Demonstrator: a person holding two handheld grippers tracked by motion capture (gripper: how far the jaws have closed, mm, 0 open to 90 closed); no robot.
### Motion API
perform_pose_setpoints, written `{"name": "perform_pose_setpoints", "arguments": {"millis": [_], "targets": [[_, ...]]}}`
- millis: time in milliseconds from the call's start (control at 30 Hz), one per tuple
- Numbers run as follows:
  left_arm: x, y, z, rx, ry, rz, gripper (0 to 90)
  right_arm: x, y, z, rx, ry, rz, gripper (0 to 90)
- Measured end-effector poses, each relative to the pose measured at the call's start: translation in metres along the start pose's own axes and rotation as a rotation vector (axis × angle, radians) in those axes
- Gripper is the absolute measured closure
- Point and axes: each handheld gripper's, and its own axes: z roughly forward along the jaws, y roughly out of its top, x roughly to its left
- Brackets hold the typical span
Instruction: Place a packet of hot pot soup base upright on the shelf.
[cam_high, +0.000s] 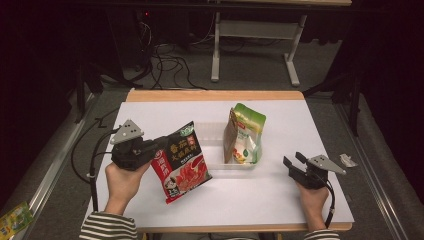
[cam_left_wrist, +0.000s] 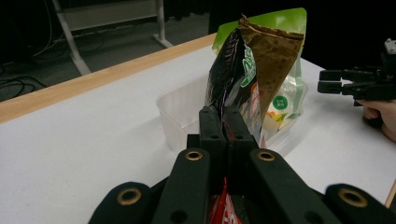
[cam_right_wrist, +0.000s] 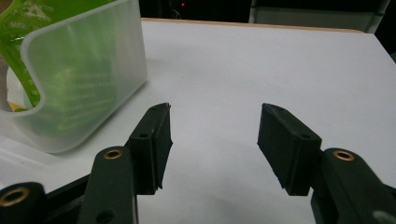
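between the jaws of the left gripper (cam_left_wrist: 223, 122) a red and black snack packet (cam_high: 181, 162) is being pinched by its edge, the jaws pressing together on the foil, and the packet is hanging above the white worktop (cam_high: 280, 200) just left of a clear plastic tub (cam_high: 212, 131). in the left gripper view the packet (cam_left_wrist: 233, 88) is standing up edge-on in front of the tub (cam_left_wrist: 180, 119). inside the tub a green and brown pouch (cam_high: 244, 132) is standing upright, leaning toward its right end. over on the right, the right gripper (cam_high: 293, 164) is resting low by the worktop with its jaws spread wide apart and gripping nothing; in its own view the right gripper (cam_right_wrist: 212, 140) is facing bare white surface, with the tub's rounded corner (cam_right_wrist: 88, 70) near the left jaw and the green pouch (cam_right_wrist: 28, 28) showing through the wall. a hand (cam_high: 122, 182) in a striped sleeve is holding the left gripper (cam_high: 160, 145), and another hand (cam_high: 312, 200) is holding the right one. a small crumpled scrap (cam_high: 347, 160) is lying at the worktop's right edge.
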Motion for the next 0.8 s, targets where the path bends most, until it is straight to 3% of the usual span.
{"name": "perform_pose_setpoints", "arguments": {"millis": [233,800], "targets": [[-0.004,0.011,0.003,-0.002,-0.001,0.009,89.3,0.000,0.000,0.000,0.003,-0.001,0.001,44.6],[0.001,0.027,0.023,-0.019,-0.008,-0.038,89.2,0.000,0.000,0.000,0.002,0.003,-0.003,44.3]]}}
